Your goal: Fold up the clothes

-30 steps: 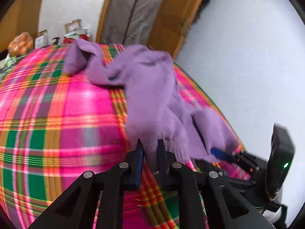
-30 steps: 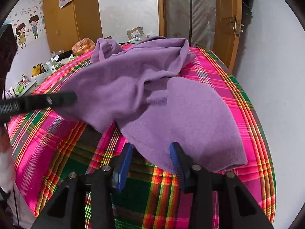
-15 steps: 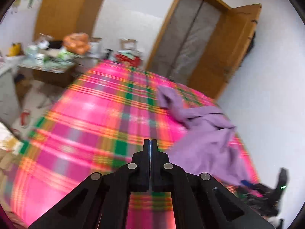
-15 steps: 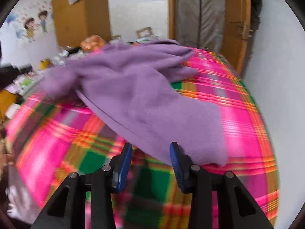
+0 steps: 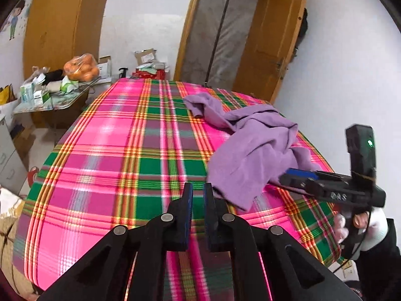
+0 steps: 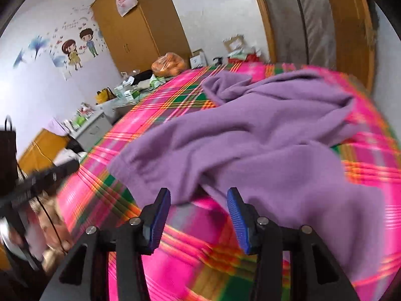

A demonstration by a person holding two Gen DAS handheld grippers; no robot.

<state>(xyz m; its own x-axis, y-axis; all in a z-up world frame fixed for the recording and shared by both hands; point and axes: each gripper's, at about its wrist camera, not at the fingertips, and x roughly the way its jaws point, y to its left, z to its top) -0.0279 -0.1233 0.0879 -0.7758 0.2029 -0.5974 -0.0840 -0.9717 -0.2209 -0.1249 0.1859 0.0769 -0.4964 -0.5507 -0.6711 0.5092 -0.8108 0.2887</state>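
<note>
Purple garment loose on the plaid bed, both claws off it.

The garment (image 5: 253, 145) lies crumpled on the right side of the bed (image 5: 120, 150), one sleeve trailing toward the far end. The left claw (image 5: 198, 188) hangs over bare plaid just left of the garment's near edge, its jaws drawn narrow with only a thin slit between them and nothing in it. The right claw (image 6: 199, 195) sits low at the garment's near hem, its blue pads (image 6: 160, 215) wide apart; its jaws have just been opening, and the cloth lies beyond the tips, not pinched between them. In the left view the right claw reaches in from the right, held by a hand (image 5: 351, 223). A cluttered bench (image 5: 50, 95) stands at the far left.
</note>
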